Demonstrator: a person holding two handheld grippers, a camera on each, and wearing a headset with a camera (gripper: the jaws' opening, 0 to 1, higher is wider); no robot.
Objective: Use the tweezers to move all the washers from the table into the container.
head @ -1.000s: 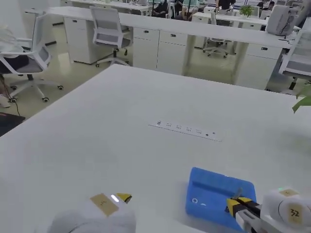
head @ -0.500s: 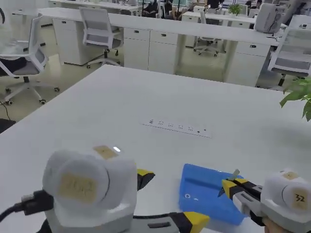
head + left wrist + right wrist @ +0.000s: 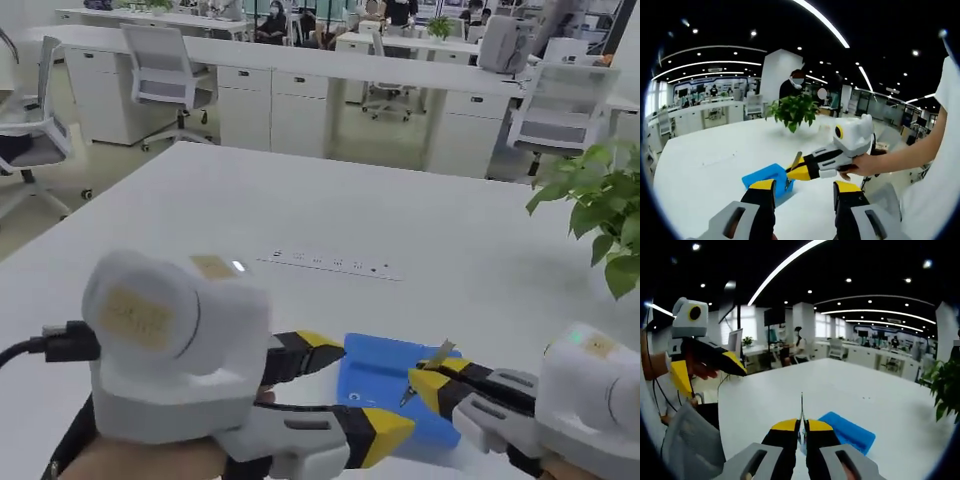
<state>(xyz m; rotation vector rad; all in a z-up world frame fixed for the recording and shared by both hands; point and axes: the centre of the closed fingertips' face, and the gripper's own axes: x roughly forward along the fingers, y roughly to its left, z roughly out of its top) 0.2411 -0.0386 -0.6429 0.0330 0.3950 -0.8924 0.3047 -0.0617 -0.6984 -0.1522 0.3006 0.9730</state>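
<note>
Tweezers: we see the tweezers clamped upright between the right gripper's jaws, their point aimed down over the container's near edge.
Container: the blue container sits on the white table, just ahead of both grippers and near the table's front edge.
Washer: we make out one small pale ring on the container floor, towards its left end; it is too small for us to be sure.
Right gripper: the right gripper has its jaws pressed together on the tweezers and hangs above the container's right half.
Left gripper: the left gripper has its jaws spread wide with nothing between them, and it sits low beside the container's left side.
Hands: a hand grasps the right gripper's body.
Surroundings: a row of sockets lies flush in the table beyond the container, and a green plant stands at the right.
</note>
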